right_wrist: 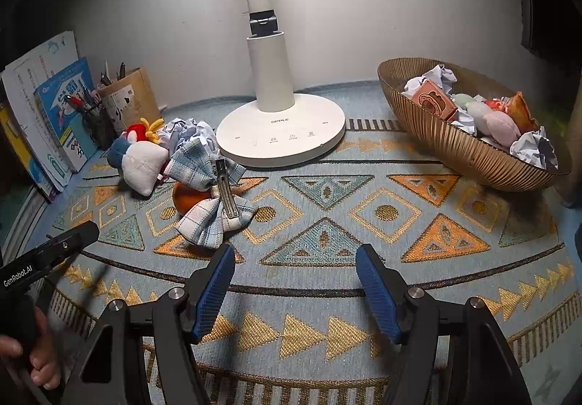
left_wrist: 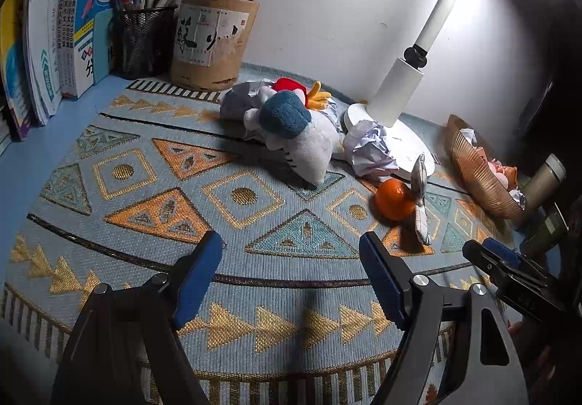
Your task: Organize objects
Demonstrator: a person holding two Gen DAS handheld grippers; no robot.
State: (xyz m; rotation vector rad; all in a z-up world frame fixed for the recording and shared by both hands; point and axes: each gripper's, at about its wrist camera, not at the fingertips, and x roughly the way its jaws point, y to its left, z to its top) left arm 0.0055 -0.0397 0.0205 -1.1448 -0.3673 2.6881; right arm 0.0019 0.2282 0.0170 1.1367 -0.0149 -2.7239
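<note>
The left gripper [left_wrist: 291, 274] stands with its blue-padded jaws well apart and nothing between them, only bare woven mat [left_wrist: 240, 259] beneath. The right gripper [right_wrist: 294, 281] is likewise parted and empty over the same mat. The two tools sit side by side, the right one's tip showing at the edge of the left view, and a hand [right_wrist: 32, 361] holding the left tool at the edge of the right view.

Taking the white desk lamp [right_wrist: 280, 135] as landmark: the stretch of mat between its base and both sets of fingers is open. Just left of the base lie a crumpled paper ball [right_wrist: 189, 132], a plaid bow hair clip [right_wrist: 214, 197] resting against an orange [left_wrist: 394, 199], and a plush toy [left_wrist: 302, 139], all close together. Further left, against the wall, stand a mesh pen cup [left_wrist: 143, 37], a cardboard pen tub [left_wrist: 211, 41] and upright books [left_wrist: 72, 23] at the mat's far-left edge. Right of the lamp, well apart from it, a ribbed gold basket [right_wrist: 454, 146] holds paper wads and small toys, close to the mat's right border
</note>
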